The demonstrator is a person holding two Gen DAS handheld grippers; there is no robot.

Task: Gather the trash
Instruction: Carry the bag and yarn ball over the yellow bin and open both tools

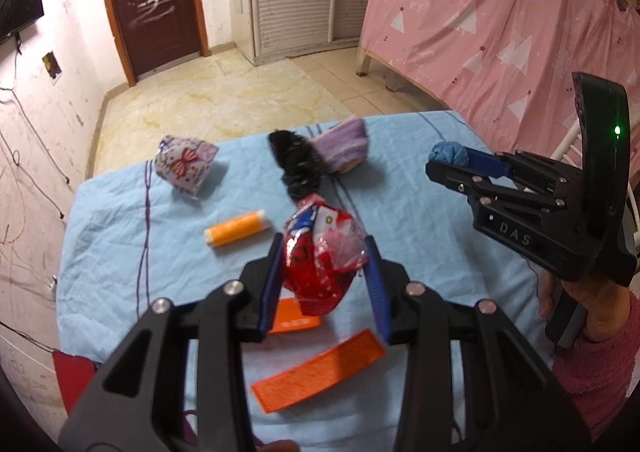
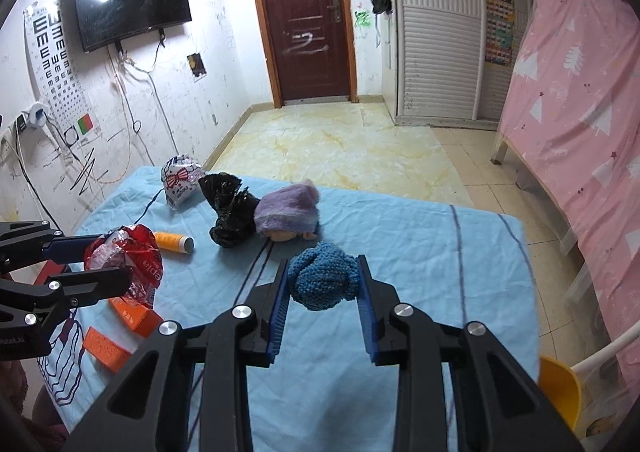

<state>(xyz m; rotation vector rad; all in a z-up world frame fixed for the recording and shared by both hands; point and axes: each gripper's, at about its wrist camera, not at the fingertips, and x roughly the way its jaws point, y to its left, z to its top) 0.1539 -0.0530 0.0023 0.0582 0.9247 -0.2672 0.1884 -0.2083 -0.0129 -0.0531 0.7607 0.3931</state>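
My left gripper [image 1: 324,248] is shut on a crumpled red foil wrapper [image 1: 320,256] and holds it above the blue cloth table [image 1: 120,236]; the wrapper also shows in the right wrist view [image 2: 128,256]. My right gripper [image 2: 323,264] is shut on a blue knitted ball [image 2: 323,281], also held above the table; in the left wrist view the gripper [image 1: 434,160] is at the right with the ball [image 1: 450,154]. A patterned foil bag [image 1: 186,164], a crumpled black plastic bag [image 1: 296,164] and an orange thread spool [image 1: 236,233] lie on the table.
A purple knitted hat on a doll [image 2: 288,212] lies beside the black bag. Orange flat boxes [image 1: 320,370] lie near the table's front. A yellow chair [image 2: 560,392] stands at the right. A pink bed curtain [image 2: 580,112] hangs beyond it.
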